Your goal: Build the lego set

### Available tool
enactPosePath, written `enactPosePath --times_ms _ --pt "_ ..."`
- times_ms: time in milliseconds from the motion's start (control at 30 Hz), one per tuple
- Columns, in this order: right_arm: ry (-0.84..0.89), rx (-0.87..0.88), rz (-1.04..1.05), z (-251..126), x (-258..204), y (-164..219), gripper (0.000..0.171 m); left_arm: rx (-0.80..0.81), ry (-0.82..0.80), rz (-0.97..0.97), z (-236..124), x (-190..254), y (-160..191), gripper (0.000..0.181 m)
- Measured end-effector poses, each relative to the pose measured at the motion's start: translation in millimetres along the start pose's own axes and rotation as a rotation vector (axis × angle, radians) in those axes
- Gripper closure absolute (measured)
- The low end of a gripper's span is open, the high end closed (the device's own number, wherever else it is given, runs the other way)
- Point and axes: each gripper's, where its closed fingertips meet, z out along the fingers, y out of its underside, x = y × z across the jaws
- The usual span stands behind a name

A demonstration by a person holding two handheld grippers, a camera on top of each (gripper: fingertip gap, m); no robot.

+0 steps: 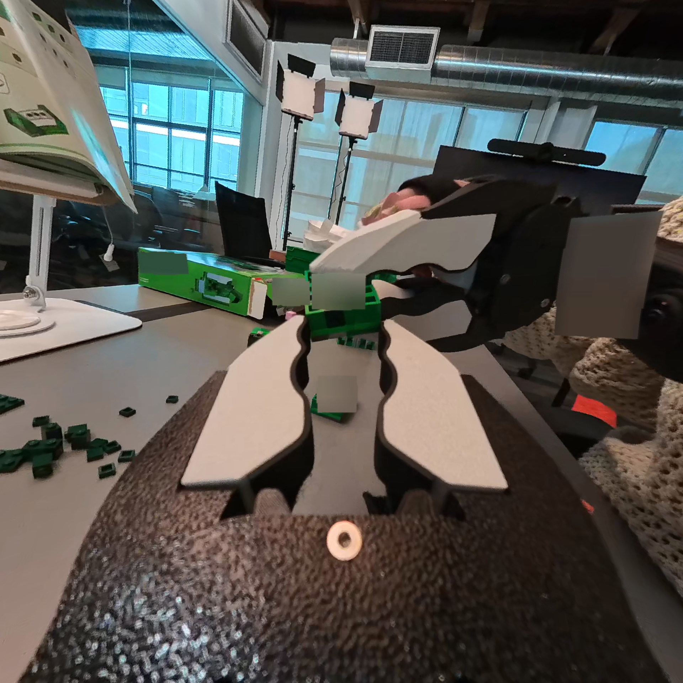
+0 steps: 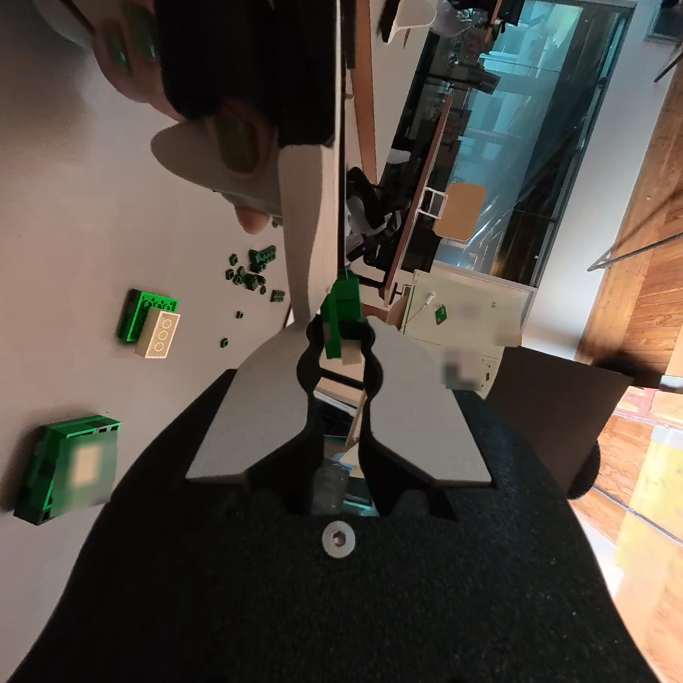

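My right hand-held gripper (image 2: 342,334) pinches a green brick assembly (image 2: 342,306); left hand-held gripper (image 1: 343,332) gapes empty. Risk: shallow tip grip, assembly may twist loose over the bench (image 1: 111,369).

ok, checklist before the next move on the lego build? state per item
1. right gripper clamped on the green sub-assembly: ok, the piece sits between its tips.
2. left gripper open: ok, there is a clear gap between its fingers.
3. Left gripper lined up on the sub-assembly: ok, the piece sits just past its tips.
4. Left finger touching the piece: cannot tell, it is close beside it.
5. loose dark green pieces available on the table: ok.
6. instruction booklet open on its stand: ok.
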Motion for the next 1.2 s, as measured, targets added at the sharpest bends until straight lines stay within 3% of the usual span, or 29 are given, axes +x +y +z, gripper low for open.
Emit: enactPosePath --times_ms 167,233,300,400,500,567,700,1033,1200 --pt "-0.077 0.02 0.114 0.2 -5.8 0.3 0.152 -0.028 -0.024 0.096 -0.8 -1.8 -0.4 0.143" --pt "-0.147 0.015 0.187 1.7 -13.6 3.2 0.153 -0.058 -0.084 0.294 -5.0 -7.4 -4.1 0.129" --pt "-0.223 0.028 0.242 1.4 -23.3 3.1 0.153 -0.114 -0.124 0.513 -9.0 -10.6 -2.9 0.127" --pt "-0.329 0.068 0.339 -0.9 -35.0 -3.1 0.153 -0.198 -0.119 0.742 -11.6 -9.2 8.2 0.138" --pt "-0.402 0.086 0.393 -2.2 -42.3 -6.7 0.153 -0.212 -0.075 0.834 -10.3 0.4 14.2 0.15" --pt "-0.44 0.089 0.427 -3.2 -45.5 -8.3 0.153 -0.22 -0.056 0.859 -8.3 5.9 18.2 0.163" --pt "-0.451 0.068 0.413 -3.9 -48.8 -7.2 0.153 -0.249 -0.045 0.82 -7.2 6.1 21.9 0.164" --pt "-0.292 -0.048 0.055 2.6 -44.3 -0.7 0.152 -0.294 -0.054 0.652 -6.9 -0.8 23.9 0.162" --pt "-0.282 -0.036 0.185 5.4 -44.0 3.5 0.153 -0.29 -0.103 0.642 -3.6 -5.9 24.3 0.16"
